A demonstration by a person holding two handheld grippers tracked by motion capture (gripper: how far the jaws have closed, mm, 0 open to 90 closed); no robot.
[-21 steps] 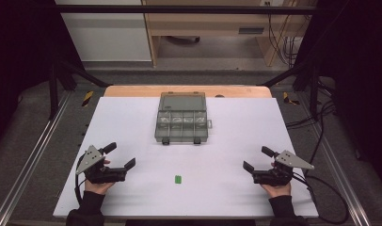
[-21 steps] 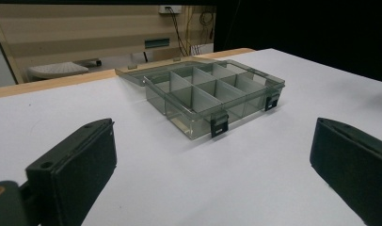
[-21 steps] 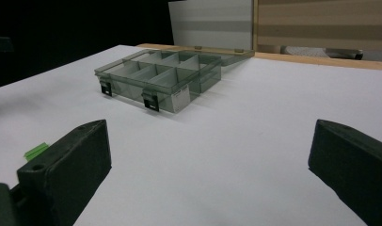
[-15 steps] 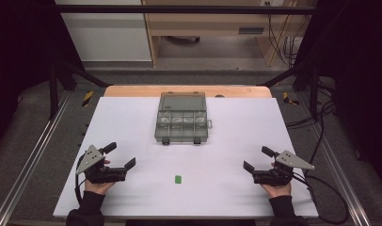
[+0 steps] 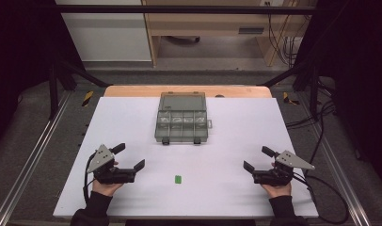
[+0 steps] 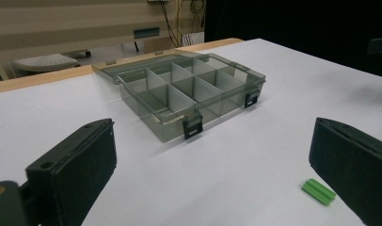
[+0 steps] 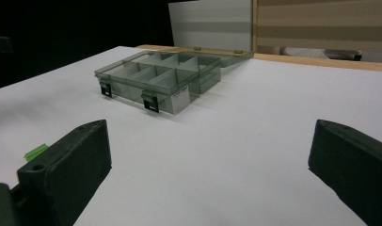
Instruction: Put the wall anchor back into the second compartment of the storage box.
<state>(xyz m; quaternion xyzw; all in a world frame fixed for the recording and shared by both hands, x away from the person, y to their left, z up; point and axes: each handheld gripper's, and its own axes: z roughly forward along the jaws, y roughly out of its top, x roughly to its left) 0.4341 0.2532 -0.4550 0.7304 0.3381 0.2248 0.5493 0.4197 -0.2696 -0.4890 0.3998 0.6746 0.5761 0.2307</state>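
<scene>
High view: white table, dark room; left hand-held gripper, right hand-held gripper spread, empty.

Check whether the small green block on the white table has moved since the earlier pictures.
No. The small green block lies at the same spot in front of the clear compartment box.

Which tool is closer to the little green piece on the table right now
Left. The left tool sits just to the left of the green piece; the right tool is farther off on its other side.
</scene>
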